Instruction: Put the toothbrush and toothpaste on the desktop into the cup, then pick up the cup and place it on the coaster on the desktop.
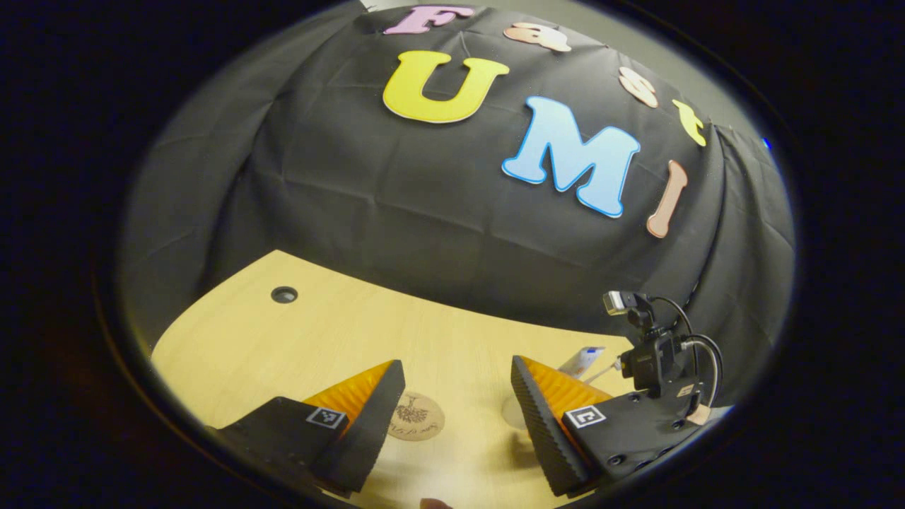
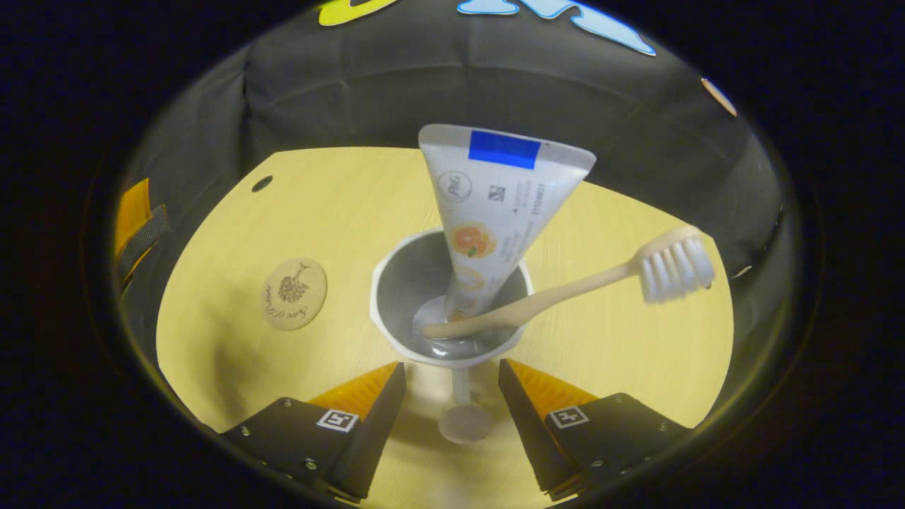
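Wooden desktop (image 2: 233, 353) is carrying the cup (image 2: 396, 283), toothpaste (image 2: 495, 212) and toothbrush (image 2: 565, 283) already inside. Right gripper (image 2: 452, 396) is spreading around its handle; next, pinching and carrying to the coaster (image 2: 295, 293). Left gripper (image 1: 458, 403) is hanging spread, empty.

The toothpaste (image 1: 581, 360) hides partly behind the left gripper's finger (image 1: 548, 417) — cup (image 1: 515, 413) too.

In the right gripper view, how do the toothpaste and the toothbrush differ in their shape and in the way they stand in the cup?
The toothpaste is a wide flat tube that narrows downward; the toothbrush is a thin stick with a bristled head. The toothpaste stands nearly upright, its flat sealed end on top; the toothbrush lies at a low slant, its head out past the rim to the right. The toothpaste bears print; the toothbrush handle is plain. Both have their lower ends inside the cup.
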Available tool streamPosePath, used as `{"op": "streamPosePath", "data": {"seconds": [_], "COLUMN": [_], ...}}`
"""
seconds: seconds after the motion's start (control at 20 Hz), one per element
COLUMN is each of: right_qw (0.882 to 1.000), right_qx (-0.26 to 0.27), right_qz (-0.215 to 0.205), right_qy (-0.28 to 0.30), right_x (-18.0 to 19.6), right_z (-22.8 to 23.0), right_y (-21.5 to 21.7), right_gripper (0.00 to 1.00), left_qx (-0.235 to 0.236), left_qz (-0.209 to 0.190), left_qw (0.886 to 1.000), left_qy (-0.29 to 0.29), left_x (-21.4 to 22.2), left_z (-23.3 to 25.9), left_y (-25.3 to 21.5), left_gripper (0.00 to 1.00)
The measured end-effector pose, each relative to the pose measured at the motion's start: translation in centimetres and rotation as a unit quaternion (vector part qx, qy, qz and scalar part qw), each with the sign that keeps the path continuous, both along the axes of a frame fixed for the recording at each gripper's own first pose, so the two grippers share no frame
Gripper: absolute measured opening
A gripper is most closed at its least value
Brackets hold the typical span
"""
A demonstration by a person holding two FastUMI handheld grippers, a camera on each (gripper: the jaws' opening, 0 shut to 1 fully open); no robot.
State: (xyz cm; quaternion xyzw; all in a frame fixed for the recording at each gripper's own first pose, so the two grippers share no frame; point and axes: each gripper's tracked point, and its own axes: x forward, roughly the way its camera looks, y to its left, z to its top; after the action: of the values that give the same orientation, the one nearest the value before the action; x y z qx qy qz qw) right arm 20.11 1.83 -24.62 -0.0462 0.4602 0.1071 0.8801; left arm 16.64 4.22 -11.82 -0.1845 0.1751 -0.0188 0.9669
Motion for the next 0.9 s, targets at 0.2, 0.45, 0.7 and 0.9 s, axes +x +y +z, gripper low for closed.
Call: {"op": "streamPosePath", "data": {"seconds": [0.2, 0.45, 0.7, 0.9], "right_qw": [1.0, 0.998, 0.999, 0.998], "right_qx": [0.009, 0.016, 0.011, 0.034], "right_qz": [-0.017, -0.037, -0.034, -0.049], "right_qy": [0.016, 0.039, 0.033, 0.026], "right_x": [0.3, 0.1, -0.1, 0.1], "right_z": [-0.6, -1.2, -0.9, -0.6], "right_y": [0.1, -0.2, -0.6, -0.1], "right_gripper": [0.61, 0.46, 0.25, 0.25], "left_qx": [0.004, 0.003, -0.001, 0.001], "left_qz": [0.004, 0.009, 0.017, 0.022], "left_qw": [1.0, 1.0, 1.0, 1.0], "left_qy": [0.003, 0.004, 0.009, 0.009], "left_x": [-0.1, -0.3, -0.5, -1.1], "left_z": [-0.2, -0.4, -0.9, -1.1], "left_y": [0.5, 1.0, 1.5, 2.0], "left_gripper": [0.96, 0.96, 0.96, 0.96]}}
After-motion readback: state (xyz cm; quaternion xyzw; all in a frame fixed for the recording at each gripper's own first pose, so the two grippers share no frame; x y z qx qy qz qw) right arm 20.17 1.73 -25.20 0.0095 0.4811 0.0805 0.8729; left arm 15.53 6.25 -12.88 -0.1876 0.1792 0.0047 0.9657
